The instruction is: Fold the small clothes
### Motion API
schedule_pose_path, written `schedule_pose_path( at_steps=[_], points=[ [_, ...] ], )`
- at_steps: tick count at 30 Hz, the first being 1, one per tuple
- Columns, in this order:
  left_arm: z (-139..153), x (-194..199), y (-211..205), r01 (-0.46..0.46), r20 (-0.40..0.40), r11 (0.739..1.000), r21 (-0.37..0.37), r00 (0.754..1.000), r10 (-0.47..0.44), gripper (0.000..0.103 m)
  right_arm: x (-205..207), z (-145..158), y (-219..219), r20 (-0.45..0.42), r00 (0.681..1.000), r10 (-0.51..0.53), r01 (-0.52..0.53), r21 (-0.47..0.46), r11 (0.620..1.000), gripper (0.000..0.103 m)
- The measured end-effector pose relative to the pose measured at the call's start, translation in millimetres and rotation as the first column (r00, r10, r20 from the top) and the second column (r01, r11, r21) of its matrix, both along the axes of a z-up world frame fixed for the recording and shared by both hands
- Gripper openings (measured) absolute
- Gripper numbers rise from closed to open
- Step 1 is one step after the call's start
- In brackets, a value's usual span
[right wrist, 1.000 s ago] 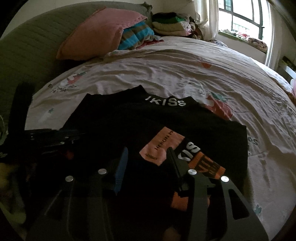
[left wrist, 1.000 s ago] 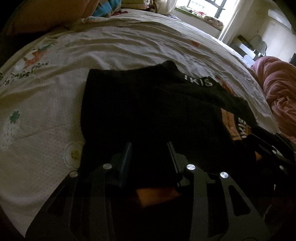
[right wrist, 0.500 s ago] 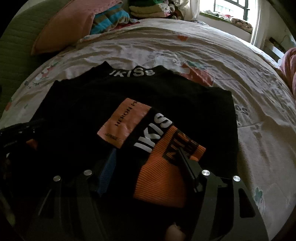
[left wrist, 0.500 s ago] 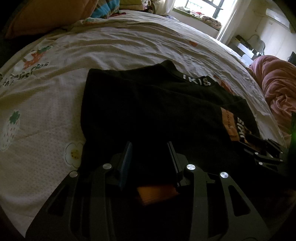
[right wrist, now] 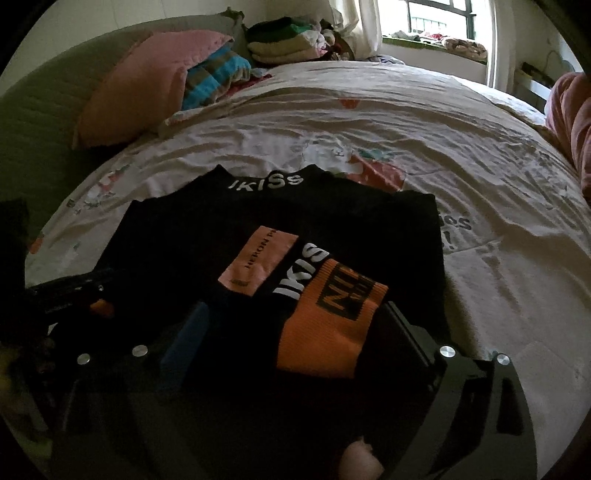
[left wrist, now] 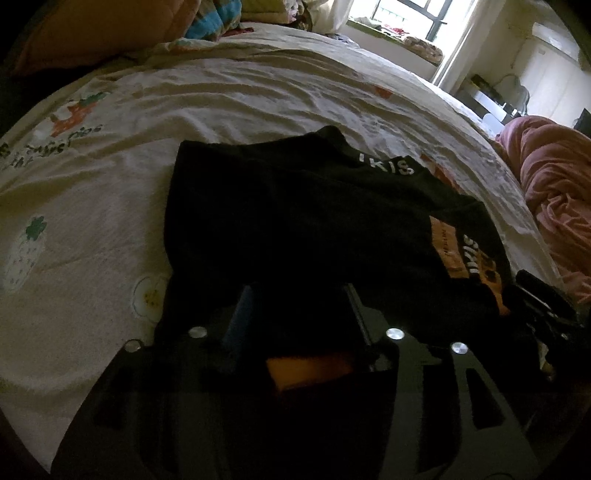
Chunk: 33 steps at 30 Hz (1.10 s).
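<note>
right wrist: right gripper jaws spread over black garment | left gripper jaws spread | pink pillow beyond

bed sheet: cream, printed | pink pillow: by headboard | window: bright daylight

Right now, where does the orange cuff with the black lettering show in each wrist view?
Left wrist: orange cuff at the right, small, by the garment's right edge.
Right wrist: orange cuff low centre, between the open right gripper's fingers.
Shared landmark: white IKISS collar lettering.
</note>
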<state>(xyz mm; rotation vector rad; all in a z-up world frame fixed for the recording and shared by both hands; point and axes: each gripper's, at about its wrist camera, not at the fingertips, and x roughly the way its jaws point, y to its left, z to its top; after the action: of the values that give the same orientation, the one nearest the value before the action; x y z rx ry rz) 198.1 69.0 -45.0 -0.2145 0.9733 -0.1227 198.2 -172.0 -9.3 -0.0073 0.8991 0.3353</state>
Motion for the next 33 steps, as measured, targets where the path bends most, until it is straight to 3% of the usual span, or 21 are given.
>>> schedule_pose_path(
  at_steps=[5,6,17,22,33],
  points=[
    [11,-9,-1,-0.006,0.025,1.0,-0.003,1.0,0.006,0.06,-7,8,-3,0.022,1.0,0.003,-0.003,0.007,1.0,0.094],
    [13,-10,-1,-0.004,0.027,1.0,-0.004,1.0,0.004,0.061,-8,10,-3,0.025,1.0,0.002,-0.002,0.009,1.0,0.098],
    [32,-24,2,-0.029,0.072,0.999,-0.025,0.997,0.031,0.087,-17,21,-11,0.05,0.998,-0.024,0.022,0.035,0.999,0.098],
    [42,-32,1,-0.029,0.096,0.999,-0.018,0.995,0.03,0.093,-23,29,-13,0.068,0.997,-0.027,0.024,0.04,0.999,0.098],
    [60,-49,-4,-0.014,0.128,1.0,-0.006,0.992,0.014,0.093,-36,46,-17,0.109,0.994,-0.016,0.012,0.045,0.999,0.098]
  ],
)
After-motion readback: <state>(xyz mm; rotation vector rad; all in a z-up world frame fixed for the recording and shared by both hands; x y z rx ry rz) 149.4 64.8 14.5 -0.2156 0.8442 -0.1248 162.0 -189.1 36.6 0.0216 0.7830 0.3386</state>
